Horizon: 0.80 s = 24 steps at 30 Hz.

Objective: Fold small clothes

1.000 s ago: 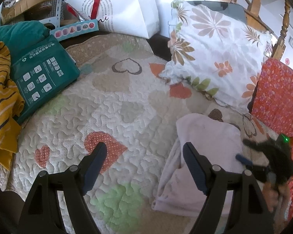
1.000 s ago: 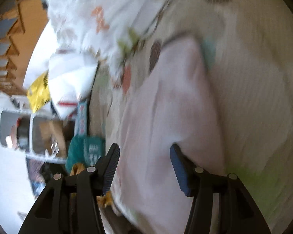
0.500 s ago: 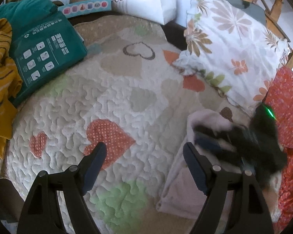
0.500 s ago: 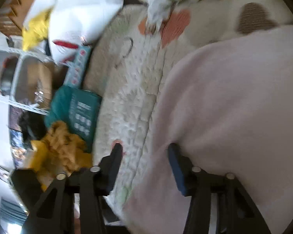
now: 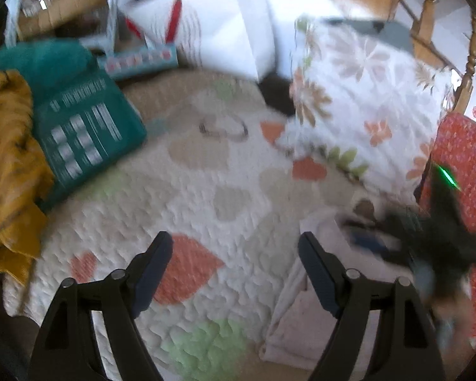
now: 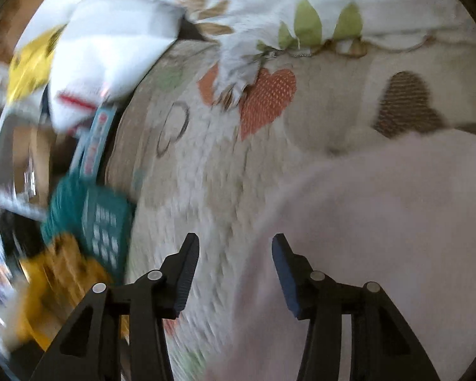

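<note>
A folded pale pink garment point(image 5: 301, 327) lies on the heart-patterned quilt point(image 5: 206, 190), low on the right of the left wrist view. My left gripper point(image 5: 234, 254) hovers above bare quilt just left of it, jaws opening wide, nothing between them. My right gripper point(image 5: 412, 244) shows there as a dark blur over the garment's far end. In the right wrist view the right gripper point(image 6: 234, 254) hangs over the pink garment's point(image 6: 380, 238) left edge, jaws opening, pads point(image 6: 285, 273) not pressing on cloth.
A yellow striped garment point(image 5: 6, 158) and a teal package point(image 5: 79, 133) lie at the left edge of the bed. A floral pillow point(image 5: 365, 95), a white bag point(image 5: 206, 31) and a red patterned cloth point(image 5: 463, 165) border the back and right.
My right gripper rolled upright and swept across the pink garment toward its left edge. My left gripper's jaws spread wider and its view tipped up slightly. The garment lies as before.
</note>
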Each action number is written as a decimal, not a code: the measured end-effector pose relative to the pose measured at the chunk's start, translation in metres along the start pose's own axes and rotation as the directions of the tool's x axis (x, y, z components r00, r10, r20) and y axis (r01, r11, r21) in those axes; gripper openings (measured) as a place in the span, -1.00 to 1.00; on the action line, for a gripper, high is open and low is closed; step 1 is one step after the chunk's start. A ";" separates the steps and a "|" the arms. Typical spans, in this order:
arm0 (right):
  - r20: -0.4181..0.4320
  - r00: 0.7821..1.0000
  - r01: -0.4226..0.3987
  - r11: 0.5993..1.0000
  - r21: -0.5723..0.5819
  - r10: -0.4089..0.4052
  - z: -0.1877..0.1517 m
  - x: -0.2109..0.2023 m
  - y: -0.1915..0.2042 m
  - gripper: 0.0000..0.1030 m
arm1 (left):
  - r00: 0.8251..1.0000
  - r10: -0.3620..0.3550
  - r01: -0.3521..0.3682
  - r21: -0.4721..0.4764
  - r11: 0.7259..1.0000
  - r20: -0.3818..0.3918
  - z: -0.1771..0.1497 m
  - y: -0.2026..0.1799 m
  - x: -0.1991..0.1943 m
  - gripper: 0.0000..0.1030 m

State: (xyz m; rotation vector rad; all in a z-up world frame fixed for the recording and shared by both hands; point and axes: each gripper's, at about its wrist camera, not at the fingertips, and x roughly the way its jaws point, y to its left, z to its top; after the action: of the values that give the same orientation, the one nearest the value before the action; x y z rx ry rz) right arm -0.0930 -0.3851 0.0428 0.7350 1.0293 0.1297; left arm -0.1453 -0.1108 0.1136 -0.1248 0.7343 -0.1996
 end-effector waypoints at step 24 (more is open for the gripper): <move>0.253 0.851 0.492 0.868 -0.073 -0.461 -0.225 -0.183 -0.062 0.34 | 0.983 -0.143 0.171 0.290 0.942 -0.114 -0.133 -0.069 -0.068 1.00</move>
State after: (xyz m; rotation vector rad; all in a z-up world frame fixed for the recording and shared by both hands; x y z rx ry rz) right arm -0.3881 -0.3989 0.0707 0.3406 0.9435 -0.3104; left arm -0.2939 -0.1686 0.0728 0.1160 0.7775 -0.4694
